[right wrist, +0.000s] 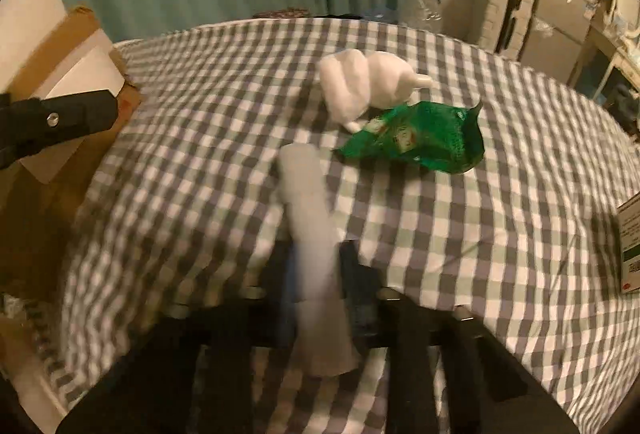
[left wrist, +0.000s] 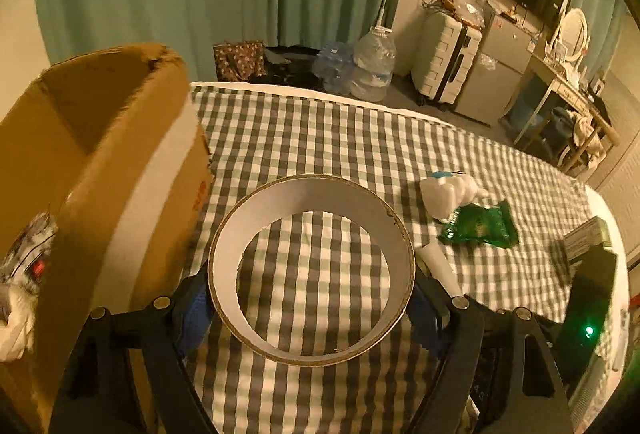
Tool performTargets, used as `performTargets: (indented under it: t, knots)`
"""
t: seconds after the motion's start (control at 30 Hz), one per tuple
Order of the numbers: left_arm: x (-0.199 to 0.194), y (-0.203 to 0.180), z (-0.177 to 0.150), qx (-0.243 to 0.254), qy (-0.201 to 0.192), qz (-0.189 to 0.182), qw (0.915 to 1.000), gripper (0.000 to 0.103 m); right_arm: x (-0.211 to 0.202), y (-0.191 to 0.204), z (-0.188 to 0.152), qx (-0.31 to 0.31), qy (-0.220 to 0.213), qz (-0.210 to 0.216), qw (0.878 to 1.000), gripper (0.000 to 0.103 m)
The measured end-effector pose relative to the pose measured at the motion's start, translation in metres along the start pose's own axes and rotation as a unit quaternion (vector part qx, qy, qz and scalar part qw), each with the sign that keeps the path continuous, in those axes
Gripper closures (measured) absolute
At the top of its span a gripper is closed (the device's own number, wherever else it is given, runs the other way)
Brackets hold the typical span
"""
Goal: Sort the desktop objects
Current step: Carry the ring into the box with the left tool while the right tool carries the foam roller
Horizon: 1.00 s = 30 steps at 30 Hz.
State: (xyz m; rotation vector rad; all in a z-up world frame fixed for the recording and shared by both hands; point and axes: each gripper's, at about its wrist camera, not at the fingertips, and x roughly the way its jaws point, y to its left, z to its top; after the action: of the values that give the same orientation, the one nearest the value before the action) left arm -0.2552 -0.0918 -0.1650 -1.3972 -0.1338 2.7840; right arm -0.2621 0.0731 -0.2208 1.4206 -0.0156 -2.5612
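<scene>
With the left gripper [left wrist: 312, 308] clamping the tape ring [left wrist: 311, 270] beside the cardboard box [left wrist: 100, 162] and the right gripper [right wrist: 316, 274] narrowed on the white tube [right wrist: 312, 234], the pick-up step was under way, and depositing both in the box appeared next.

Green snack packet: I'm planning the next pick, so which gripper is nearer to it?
Right. The right gripper, shut on the white tube, sits just short of the green snack packet; the left gripper holds the tape ring farther off, by the cardboard box.
</scene>
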Motion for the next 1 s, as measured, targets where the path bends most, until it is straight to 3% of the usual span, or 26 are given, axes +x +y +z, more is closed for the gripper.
performTargets:
  t: [0.13,0.2,0.47,0.53,0.63,0.77,0.87,1.0]
  knots:
    - [-0.032,0.005,-0.006,0.014,-0.014,-0.003,0.9998,0.019,-0.025,-0.004,-0.012,0.053,0.008,0.036,0.998,0.088]
    - [-0.048,0.004,-0.005,0.021,-0.024,-0.006,0.9995,0.019,-0.051,0.003,-0.014,0.046,-0.006,0.021,0.999,0.088]
    - [-0.14,0.041,0.008,0.005,-0.099,-0.044,0.9941,0.019,-0.171,0.048,0.01,0.034,-0.103,0.061,0.992,0.088]
    - [-0.164,0.055,0.016,0.015,-0.113,-0.039,0.9928,0.019,-0.2,0.075,0.019,0.02,-0.138,0.067,0.988,0.088]
    - [-0.187,0.08,0.025,0.02,-0.124,-0.014,0.9919,0.019,-0.226,0.108,0.039,0.01,-0.162,0.11,0.981,0.087]
    - [-0.2,0.121,0.026,0.013,-0.129,0.022,0.9913,0.019,-0.234,0.159,0.062,-0.02,-0.176,0.134,0.975,0.085]
    - [-0.188,0.156,0.022,-0.008,-0.113,0.045,0.9925,0.019,-0.217,0.199,0.079,-0.047,-0.166,0.15,0.973,0.086]
    - [-0.162,0.194,0.015,-0.035,-0.092,0.046,0.9941,0.019,-0.177,0.236,0.092,-0.062,-0.132,0.167,0.975,0.085]
